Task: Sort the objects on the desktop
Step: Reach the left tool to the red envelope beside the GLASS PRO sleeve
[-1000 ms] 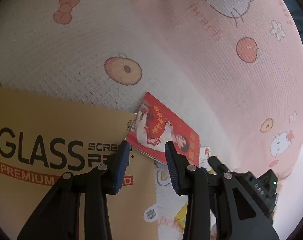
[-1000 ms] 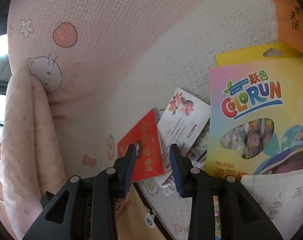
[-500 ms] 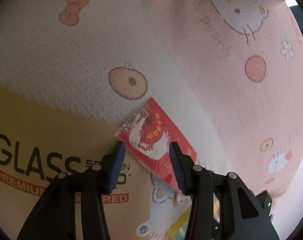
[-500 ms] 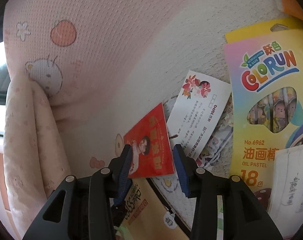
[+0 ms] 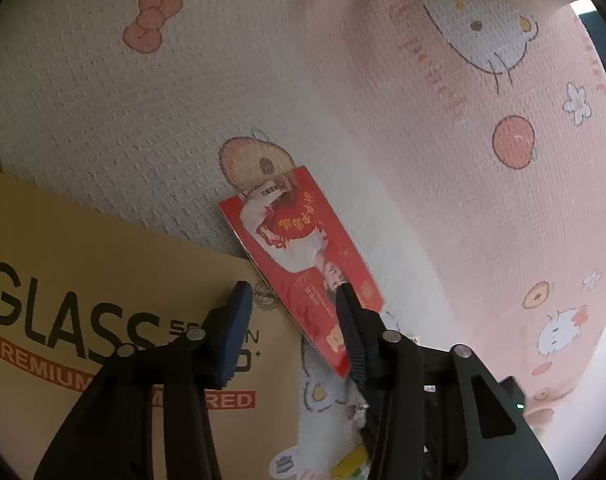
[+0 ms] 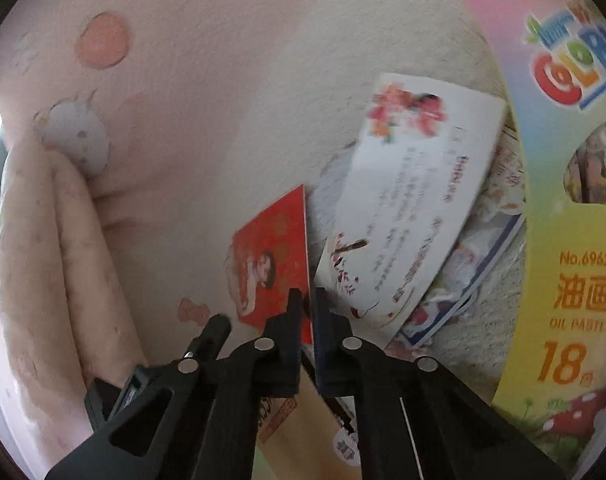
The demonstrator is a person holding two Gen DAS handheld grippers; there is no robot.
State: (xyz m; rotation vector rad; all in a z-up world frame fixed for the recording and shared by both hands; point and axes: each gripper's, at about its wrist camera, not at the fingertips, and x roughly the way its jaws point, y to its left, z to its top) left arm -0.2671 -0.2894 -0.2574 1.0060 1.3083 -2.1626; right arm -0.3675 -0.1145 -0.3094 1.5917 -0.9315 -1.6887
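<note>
Red glossy picture card (image 6: 277, 258), lying on the pink cartoon-print blanket (image 6: 191, 92) at twelve o'clock of your right gripper (image 6: 307, 300), is now pinched by jaws that stood apart half a second ago, so you can lift it, while your left gripper (image 5: 291, 308) remains open.

Right gripper (image 6: 307, 304) now clamped on red card (image 6: 273, 264) (edge lifted).

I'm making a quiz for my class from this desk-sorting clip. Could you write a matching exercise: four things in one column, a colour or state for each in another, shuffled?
Things:
1. red card
2. glass protector box
3. left tool
4. oil pastel box

States:
a. open
b. tan with black lettering
c. pinched at its edge by the right tool
d. rainbow-coloured, marked 18

Pairs: 1-c, 2-b, 3-a, 4-d
</note>
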